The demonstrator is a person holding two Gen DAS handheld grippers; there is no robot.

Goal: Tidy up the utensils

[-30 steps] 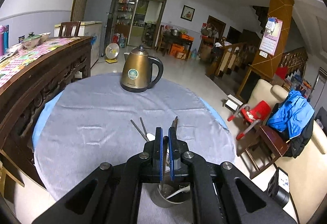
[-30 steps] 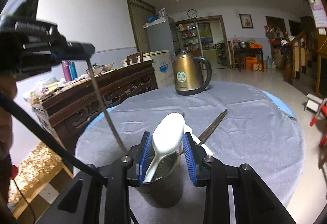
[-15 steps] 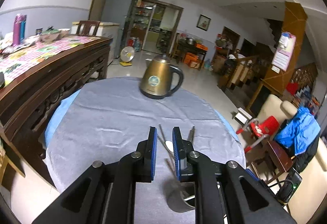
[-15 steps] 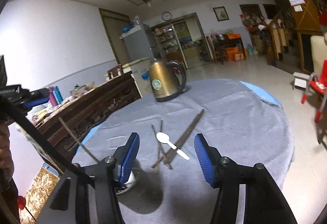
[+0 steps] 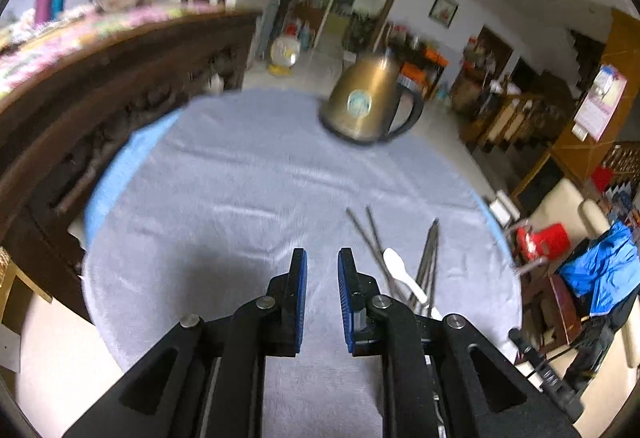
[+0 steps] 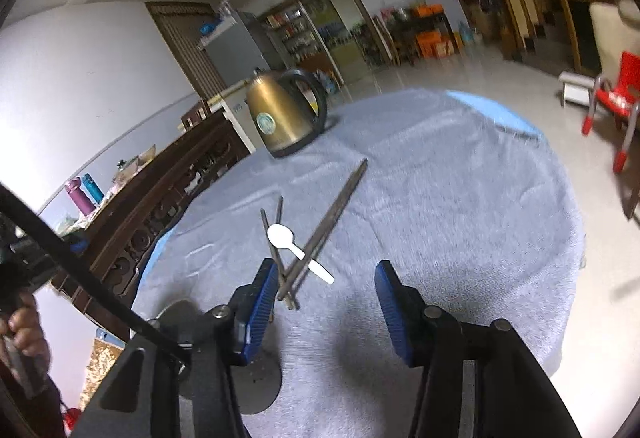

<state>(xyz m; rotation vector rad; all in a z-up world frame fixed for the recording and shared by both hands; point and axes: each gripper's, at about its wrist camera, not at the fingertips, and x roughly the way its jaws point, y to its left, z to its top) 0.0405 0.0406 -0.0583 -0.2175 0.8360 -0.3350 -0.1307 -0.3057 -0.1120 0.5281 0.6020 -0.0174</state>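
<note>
The round table's grey cloth (image 5: 240, 198) fills both views, with the brass kettle (image 5: 368, 106) standing at 12 o'clock on its far side. A second ago both grippers were at the metal cup (image 6: 256, 386): the left one held a chopstick over it and the right one straddled it with a white spoon standing inside. Now both have dropped away from the cup and swung toward the loose utensils, so that delivery looks done and the next pick is starting. The cup sits at about 7 o'clock in the right wrist view, mostly hidden behind the gripper's finger. The left gripper (image 5: 322, 258) has parted its jaws only slightly; they stand narrow with nothing between them, over bare cloth, and the utensils lie at its 2 o'clock. The right gripper (image 6: 328, 270) has just been closing a little; its jaws stand about half wide and empty. The long dark chopsticks (image 6: 336, 202) lie just ahead of it, running from 7 o'clock beside its left finger out to 1 o'clock. The thin chopsticks (image 6: 279, 210) run close to 12–6 and cross the dark pair at the near ends. The remaining white spoon (image 6: 280, 236) lies across them, bowl toward 10 o'clock and handle toward 4 o'clock.
</note>
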